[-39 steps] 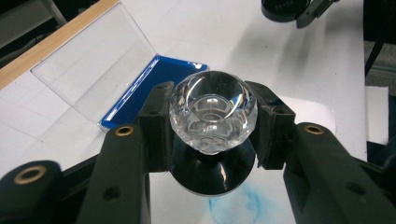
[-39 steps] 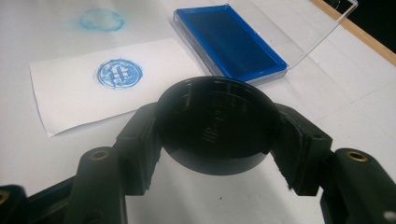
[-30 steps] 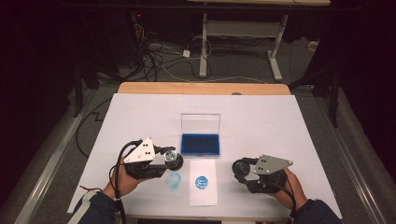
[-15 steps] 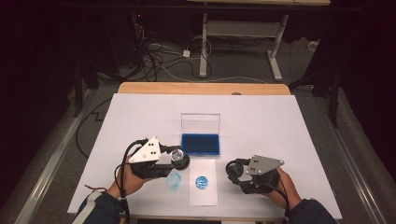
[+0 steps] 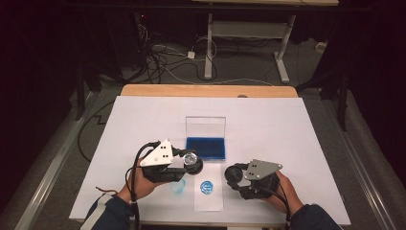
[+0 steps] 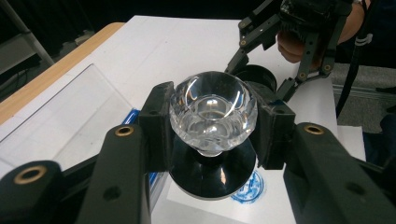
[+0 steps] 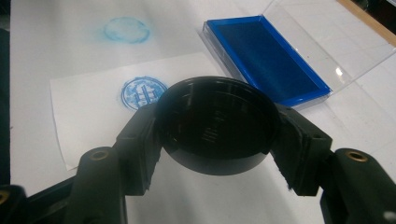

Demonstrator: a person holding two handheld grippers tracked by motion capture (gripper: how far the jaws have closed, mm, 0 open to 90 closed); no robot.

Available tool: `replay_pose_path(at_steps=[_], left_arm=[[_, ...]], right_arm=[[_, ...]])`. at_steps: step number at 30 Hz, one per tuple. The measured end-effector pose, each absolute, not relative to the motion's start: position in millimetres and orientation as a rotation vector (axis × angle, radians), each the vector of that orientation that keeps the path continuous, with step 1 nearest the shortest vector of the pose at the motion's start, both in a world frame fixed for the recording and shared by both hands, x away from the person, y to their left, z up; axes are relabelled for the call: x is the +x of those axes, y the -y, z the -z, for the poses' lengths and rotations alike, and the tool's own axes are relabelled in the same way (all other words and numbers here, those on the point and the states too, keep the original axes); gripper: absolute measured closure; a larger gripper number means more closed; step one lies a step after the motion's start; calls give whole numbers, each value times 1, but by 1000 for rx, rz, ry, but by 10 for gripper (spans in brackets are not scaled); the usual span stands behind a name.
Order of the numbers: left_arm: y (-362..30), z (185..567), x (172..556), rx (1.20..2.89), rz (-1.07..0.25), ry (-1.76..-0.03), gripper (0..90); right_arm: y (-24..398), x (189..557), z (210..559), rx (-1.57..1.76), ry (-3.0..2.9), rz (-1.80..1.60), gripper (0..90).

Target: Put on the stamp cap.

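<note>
Room: dark around the table, with cables on the floor and a desk frame beyond the far edge
Table: white top with a bare wooden strip along the far side
Ink pad: blue, in a clear case with the lid standing open at the back, at the middle of the table; in the right gripper view it lies just beyond the paper
Paper: small white sheet near the front edge, between the two grippers, carrying a round blue stamp print
Smudge: fainter blue ring printed straight on the table top, just left of the paper
Left gripper: held in the left hand, pointing toward the right, jaws pressed on the clear faceted knob of a stamp
Stamp: its black round base sits below the knob, above the corner of the paper near the print
Right gripper: held in the right hand, pointing left, jaws clamped on a black round cap
Cap: open hollow side faces the camera in the right gripper view; held off the table, right of the paper
Grippers: near each other, tips apart, facing across the paper
</note>
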State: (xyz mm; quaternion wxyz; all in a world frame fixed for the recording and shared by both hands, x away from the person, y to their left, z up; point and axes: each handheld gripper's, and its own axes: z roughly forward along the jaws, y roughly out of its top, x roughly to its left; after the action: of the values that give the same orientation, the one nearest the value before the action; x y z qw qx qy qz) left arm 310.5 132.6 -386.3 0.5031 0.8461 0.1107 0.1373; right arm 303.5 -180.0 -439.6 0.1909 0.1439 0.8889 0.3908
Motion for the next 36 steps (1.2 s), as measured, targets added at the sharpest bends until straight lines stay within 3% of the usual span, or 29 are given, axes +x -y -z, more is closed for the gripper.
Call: replay_pose_path(at_steps=[36], left_arm=[[-77, 404, 315, 2002, -193, -193, 543]], right_arm=[[148, 302, 442, 366, -2527, -1192, 381]])
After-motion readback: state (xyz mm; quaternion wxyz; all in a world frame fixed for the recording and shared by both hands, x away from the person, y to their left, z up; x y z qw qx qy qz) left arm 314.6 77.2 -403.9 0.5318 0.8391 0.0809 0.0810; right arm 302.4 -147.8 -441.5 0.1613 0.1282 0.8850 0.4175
